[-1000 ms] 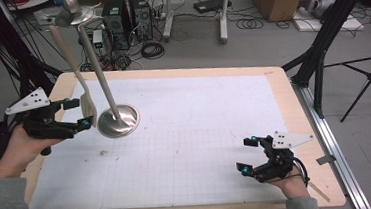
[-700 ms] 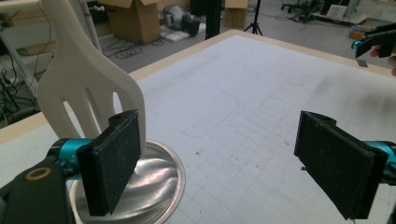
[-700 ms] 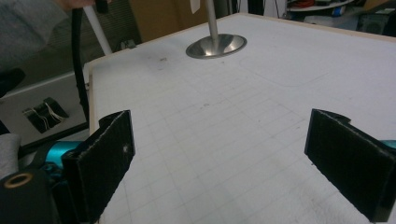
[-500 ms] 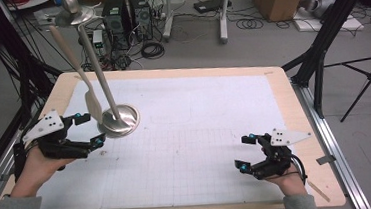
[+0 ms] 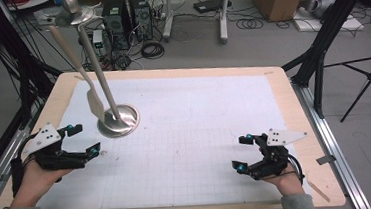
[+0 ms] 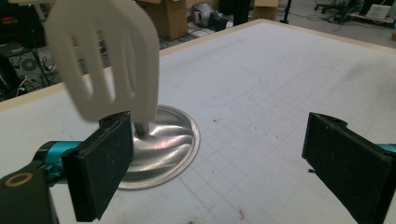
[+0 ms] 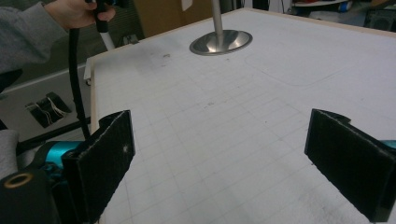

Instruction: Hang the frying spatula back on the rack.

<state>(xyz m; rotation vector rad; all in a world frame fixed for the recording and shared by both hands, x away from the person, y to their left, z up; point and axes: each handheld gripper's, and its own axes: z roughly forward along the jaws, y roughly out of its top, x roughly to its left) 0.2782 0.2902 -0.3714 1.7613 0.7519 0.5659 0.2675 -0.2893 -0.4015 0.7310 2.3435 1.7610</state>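
While the table (image 5: 293, 96) lies under a gridded white mat (image 5: 201, 133), a steel utensil stand (image 5: 118, 121) rises near its far left corner, a white slotted spatula (image 5: 94, 102) hanging just beside its pole. Near its base the left gripper (image 5: 87, 141) has just been opening, nothing between its jaws. Well apart, the right gripper (image 5: 244, 152) gapes empty.

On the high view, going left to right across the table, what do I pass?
Left claw → slotted spatula hanging from the stand → stand's round metal base → right claw.
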